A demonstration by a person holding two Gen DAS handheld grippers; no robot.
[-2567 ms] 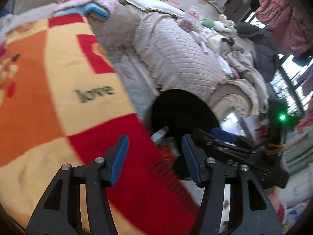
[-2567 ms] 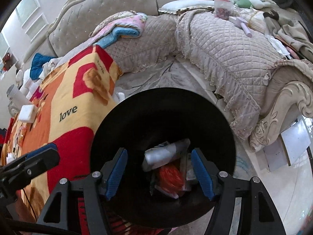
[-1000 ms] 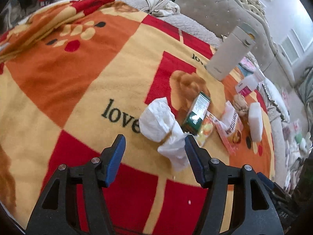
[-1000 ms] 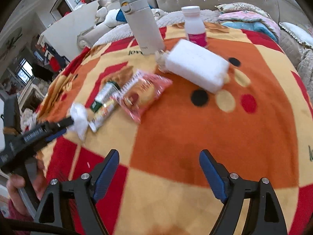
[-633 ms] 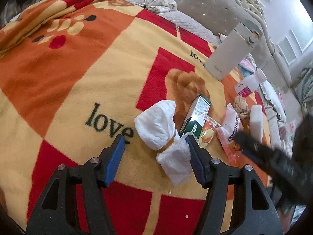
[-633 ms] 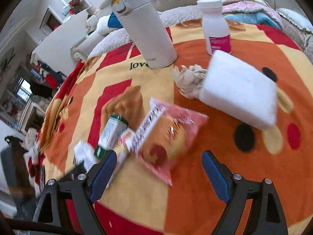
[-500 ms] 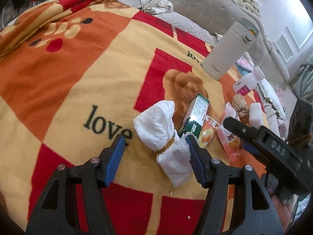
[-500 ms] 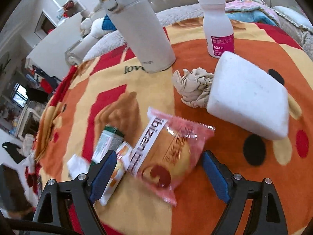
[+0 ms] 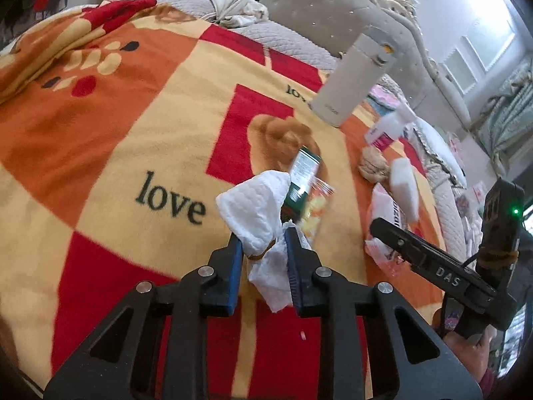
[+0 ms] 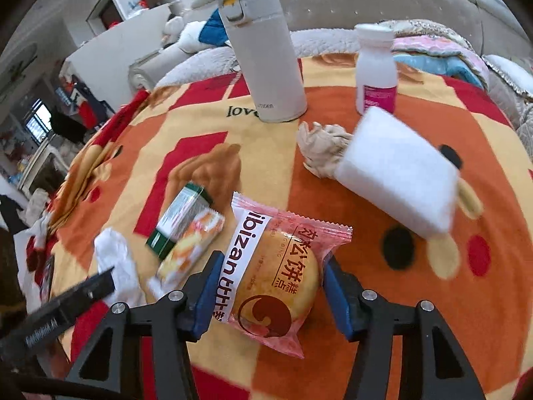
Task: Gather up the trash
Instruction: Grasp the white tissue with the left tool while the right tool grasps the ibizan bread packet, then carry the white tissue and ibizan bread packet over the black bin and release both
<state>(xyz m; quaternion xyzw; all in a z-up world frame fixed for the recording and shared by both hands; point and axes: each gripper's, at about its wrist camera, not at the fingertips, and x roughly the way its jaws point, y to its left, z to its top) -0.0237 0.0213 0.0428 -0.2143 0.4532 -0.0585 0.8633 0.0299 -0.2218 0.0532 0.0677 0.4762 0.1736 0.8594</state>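
My left gripper (image 9: pixel 263 250) is shut on a crumpled white tissue (image 9: pixel 261 213), which also shows in the right wrist view (image 10: pixel 116 260). My right gripper (image 10: pixel 271 275) has its jaws around a pink snack packet (image 10: pixel 276 276), touching both sides of it. A green carton (image 10: pixel 178 216) and a small orange wrapper (image 10: pixel 190 250) lie just left of the packet. A crumpled beige tissue (image 10: pixel 324 148) lies behind it, against a white sponge block (image 10: pixel 396 170). All rest on an orange, red and yellow blanket (image 10: pixel 383 296).
A tall white thermos (image 10: pixel 263 50) and a white bottle with a pink label (image 10: pixel 374 70) stand at the back of the blanket. A grey tufted sofa (image 9: pixel 319 13) runs behind. My right gripper's body (image 9: pixel 433 266) crosses the left wrist view.
My left gripper has closed on the white tissue. My right gripper has moved forward and narrowed its jaws around the pink snack packet.
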